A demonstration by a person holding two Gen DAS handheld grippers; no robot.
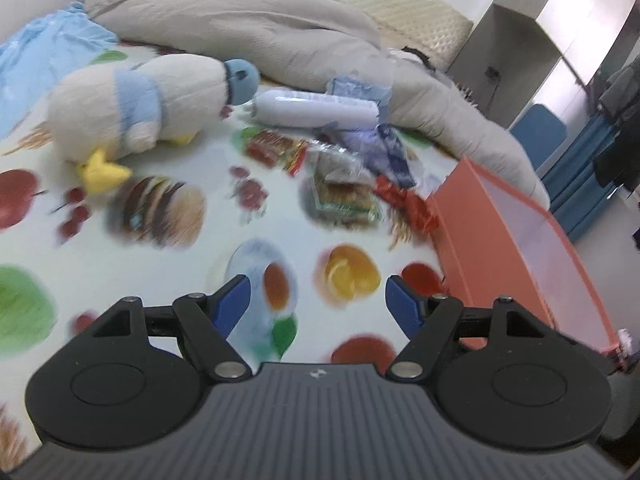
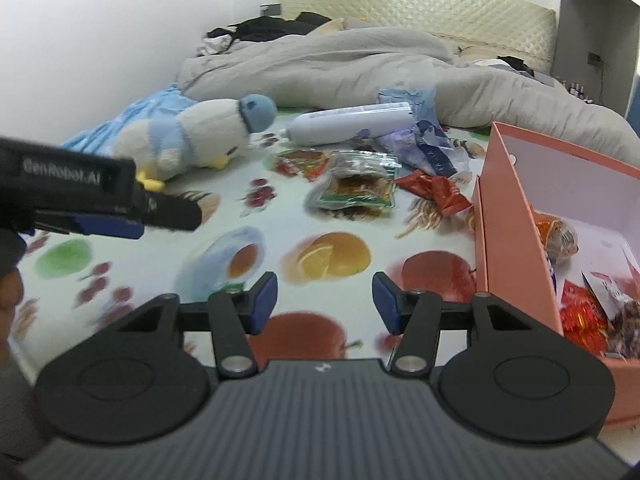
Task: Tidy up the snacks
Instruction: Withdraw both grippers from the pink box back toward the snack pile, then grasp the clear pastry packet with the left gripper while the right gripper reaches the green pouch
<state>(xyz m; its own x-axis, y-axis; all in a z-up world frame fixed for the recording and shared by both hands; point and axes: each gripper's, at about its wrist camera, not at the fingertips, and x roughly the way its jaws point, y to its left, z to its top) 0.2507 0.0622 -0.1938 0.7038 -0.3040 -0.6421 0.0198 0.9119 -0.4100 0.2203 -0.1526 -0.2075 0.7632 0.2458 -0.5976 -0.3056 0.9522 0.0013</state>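
Two empty, spread grippers, left gripper and right gripper, over fruit-print sheet, snack packets beside pink box

The bedsheet looks like smooth printed cloth. The plush duck is fuzzy fabric, and the grey duvet soft matt cloth. The snack packets are glossy crinkled plastic film. The white bottle looks like smooth plastic, the pink box matt cardboard, and the headboard quilted with a slight sheen.
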